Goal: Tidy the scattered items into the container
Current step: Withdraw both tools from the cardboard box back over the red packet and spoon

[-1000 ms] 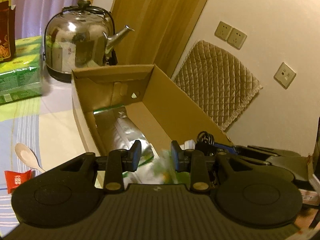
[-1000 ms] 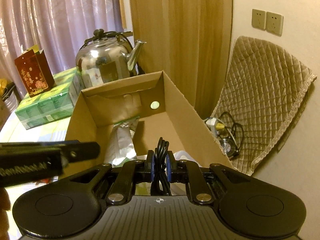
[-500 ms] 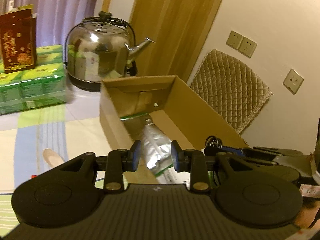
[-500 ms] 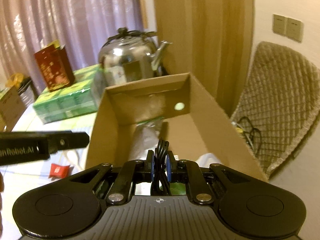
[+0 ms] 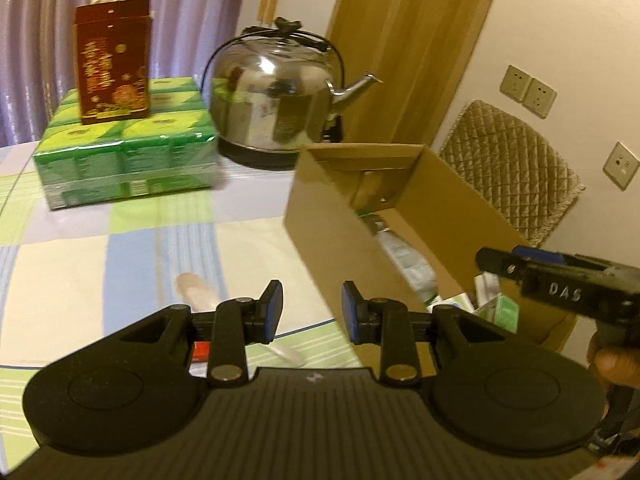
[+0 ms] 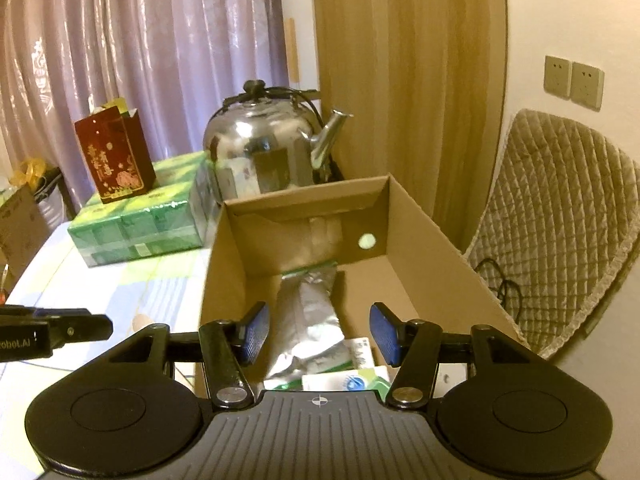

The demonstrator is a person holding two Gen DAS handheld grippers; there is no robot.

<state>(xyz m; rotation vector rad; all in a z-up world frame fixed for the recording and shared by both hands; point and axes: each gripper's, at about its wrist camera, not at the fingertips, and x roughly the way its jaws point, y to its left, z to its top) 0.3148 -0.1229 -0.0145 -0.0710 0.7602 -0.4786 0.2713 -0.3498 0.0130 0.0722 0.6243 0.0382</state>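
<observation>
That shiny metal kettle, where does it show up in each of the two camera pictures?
Left wrist view: the kettle sits upper centre, behind the cardboard box, spout pointing right.
Right wrist view: the kettle sits centre, just beyond the box's far wall.
Shared landmark: the green packs immediately left of the kettle in both.

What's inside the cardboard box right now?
Inside the cardboard box lies a silver foil pouch, with white-and-green packets at its near end. The right gripper, open, hides the nearest corner, so anything under it cannot be seen.
</observation>
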